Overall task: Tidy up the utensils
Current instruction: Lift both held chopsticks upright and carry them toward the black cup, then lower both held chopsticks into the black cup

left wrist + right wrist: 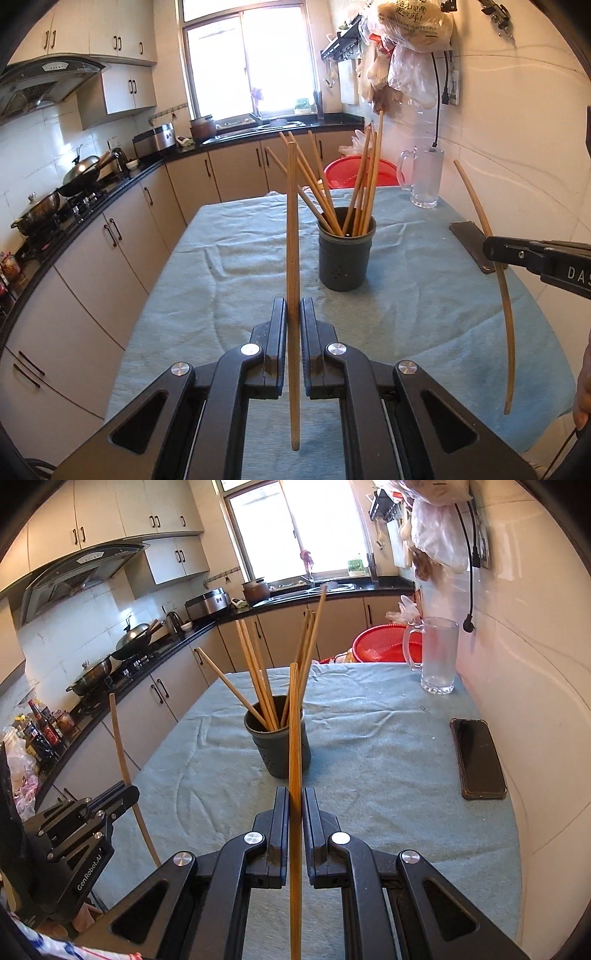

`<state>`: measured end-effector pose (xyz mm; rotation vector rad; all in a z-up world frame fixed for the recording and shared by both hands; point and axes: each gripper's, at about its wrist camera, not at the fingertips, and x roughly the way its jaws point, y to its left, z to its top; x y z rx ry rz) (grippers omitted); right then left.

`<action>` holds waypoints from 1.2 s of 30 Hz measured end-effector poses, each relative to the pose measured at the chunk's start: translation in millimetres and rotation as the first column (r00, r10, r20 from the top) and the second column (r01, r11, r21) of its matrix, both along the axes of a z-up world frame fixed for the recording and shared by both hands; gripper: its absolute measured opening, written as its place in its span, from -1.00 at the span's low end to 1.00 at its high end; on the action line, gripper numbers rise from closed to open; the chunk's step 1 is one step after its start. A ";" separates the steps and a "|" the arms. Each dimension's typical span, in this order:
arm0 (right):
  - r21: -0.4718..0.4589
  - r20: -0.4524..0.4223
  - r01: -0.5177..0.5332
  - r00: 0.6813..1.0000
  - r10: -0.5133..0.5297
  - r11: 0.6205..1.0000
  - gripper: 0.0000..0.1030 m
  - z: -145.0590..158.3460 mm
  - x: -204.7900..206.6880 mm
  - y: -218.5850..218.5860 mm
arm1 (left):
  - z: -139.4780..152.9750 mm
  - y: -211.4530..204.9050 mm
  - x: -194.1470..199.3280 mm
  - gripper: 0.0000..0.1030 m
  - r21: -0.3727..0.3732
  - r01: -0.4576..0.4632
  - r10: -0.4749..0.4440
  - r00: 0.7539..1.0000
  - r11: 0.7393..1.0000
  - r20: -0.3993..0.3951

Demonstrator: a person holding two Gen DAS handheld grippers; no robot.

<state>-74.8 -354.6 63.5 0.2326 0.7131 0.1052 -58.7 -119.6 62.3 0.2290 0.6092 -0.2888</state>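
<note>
holding one chopstick [293,258] upright in the clamped left tool [293,314] and another chopstick [294,775] in the clamped right tool [295,805], we saw the holder [346,254] standing ahead on the counter [221,258], slightly nearer the left tool.

Dark holder [346,254] of wooden chopsticks [364,184], two chopsticks [293,258] held upright
</note>
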 end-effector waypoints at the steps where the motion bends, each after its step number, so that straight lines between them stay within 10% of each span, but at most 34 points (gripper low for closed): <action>1: 0.000 0.003 -0.001 1.000 0.001 1.000 -0.86 0.9 0.2 1.5 | 0.3 1.2 -0.5 -0.87 0.000 -0.002 0.002 1.000 1.000 0.003; 36: -0.015 0.100 -0.019 0.995 0.021 1.000 -0.85 29.0 -24.7 44.8 | 25.4 48.4 -40.9 -0.87 -0.106 -0.042 0.051 0.996 0.993 0.076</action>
